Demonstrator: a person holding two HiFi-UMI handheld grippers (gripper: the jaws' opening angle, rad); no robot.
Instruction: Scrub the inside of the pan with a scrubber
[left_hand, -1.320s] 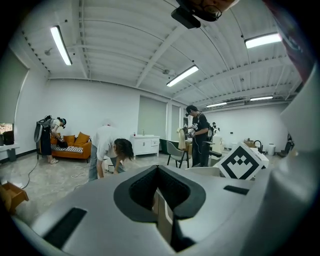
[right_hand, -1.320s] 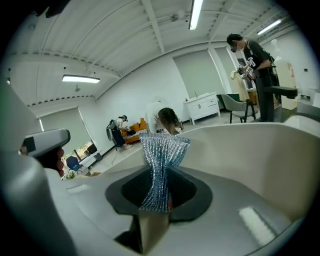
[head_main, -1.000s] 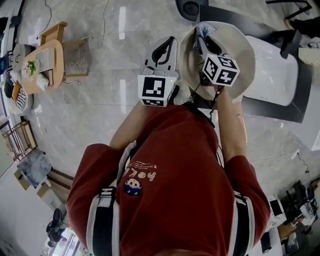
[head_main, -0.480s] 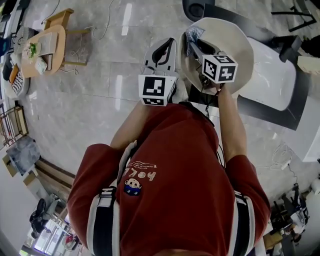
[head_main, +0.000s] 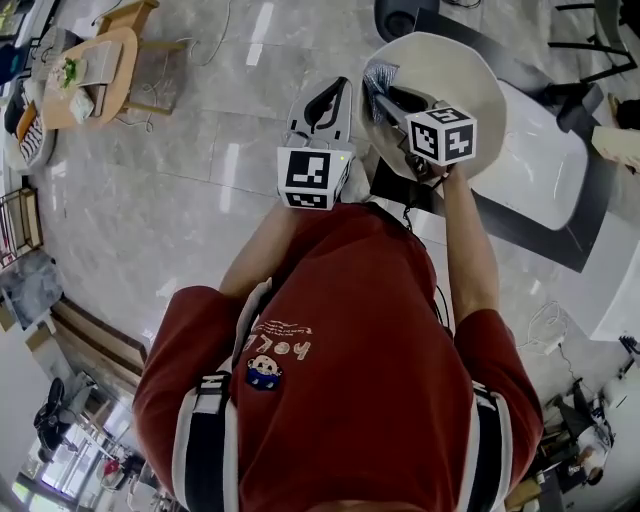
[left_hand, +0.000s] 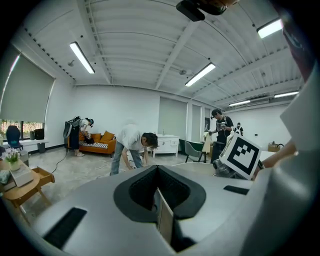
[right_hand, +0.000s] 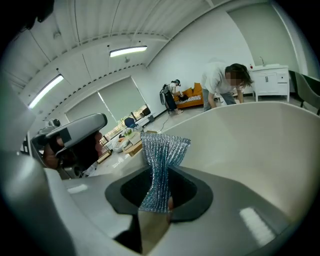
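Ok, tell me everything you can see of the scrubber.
The scrubber is a silvery-blue, glittery mesh pad, soft and creased. The right gripper is shut on its lower end, pinching it narrow; the free end fans out beyond the jaws. It sits by the left inner wall of the pale pan; whether it touches cannot be told.

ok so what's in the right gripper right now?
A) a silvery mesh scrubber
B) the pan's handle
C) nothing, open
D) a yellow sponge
A: the right gripper view shows the right gripper shut on a silvery-blue mesh scrubber, whose free end fans out above the jaws, with the pan just behind it.
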